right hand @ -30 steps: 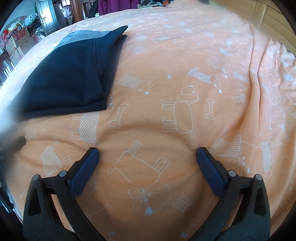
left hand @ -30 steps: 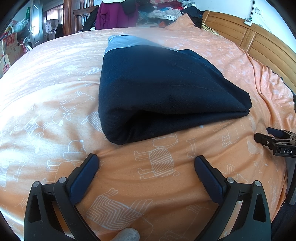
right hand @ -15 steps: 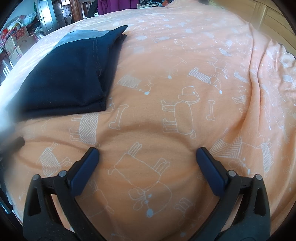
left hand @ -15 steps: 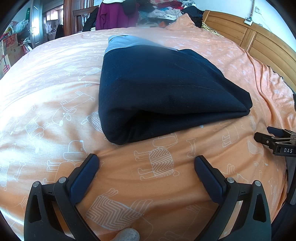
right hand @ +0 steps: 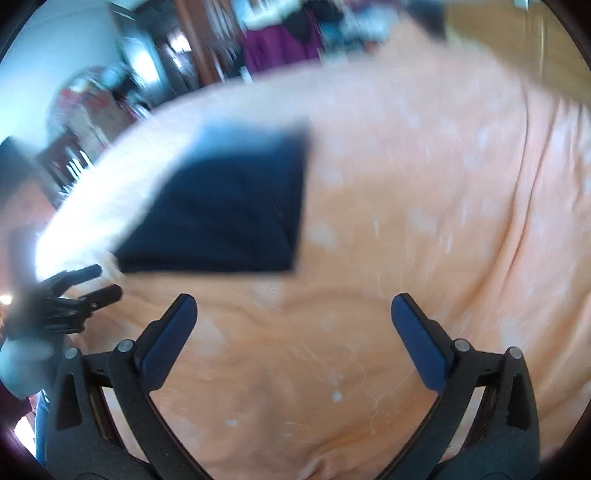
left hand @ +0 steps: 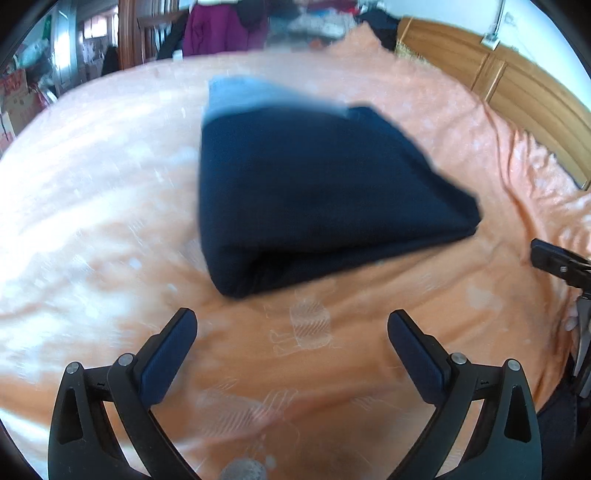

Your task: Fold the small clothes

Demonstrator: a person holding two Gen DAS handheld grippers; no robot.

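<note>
A folded dark navy garment point(left hand: 317, 192) with a light blue band at its far end lies on the orange bedsheet point(left hand: 110, 192). My left gripper point(left hand: 291, 325) hangs open just short of the garment's near fold, holding nothing. My right gripper point(right hand: 293, 310) is also open and empty, above bare sheet, with the navy garment point(right hand: 229, 218) ahead and to its left. The right gripper's tip shows at the left wrist view's right edge point(left hand: 554, 258); the left gripper shows at the right wrist view's left edge point(right hand: 70, 295). Both views are motion-blurred.
A wooden headboard point(left hand: 517, 92) runs along the right. A pile of clothes, one purple point(left hand: 218, 33), sits beyond the bed's far edge. Boxes and clutter point(left hand: 18, 92) stand at the far left. The sheet is wrinkled at the right point(right hand: 517, 221).
Both grippers have lifted and pulled back from the bed; the right one rose and tilted most, so more of the room shows. The garment lies as before. Both stay open.
</note>
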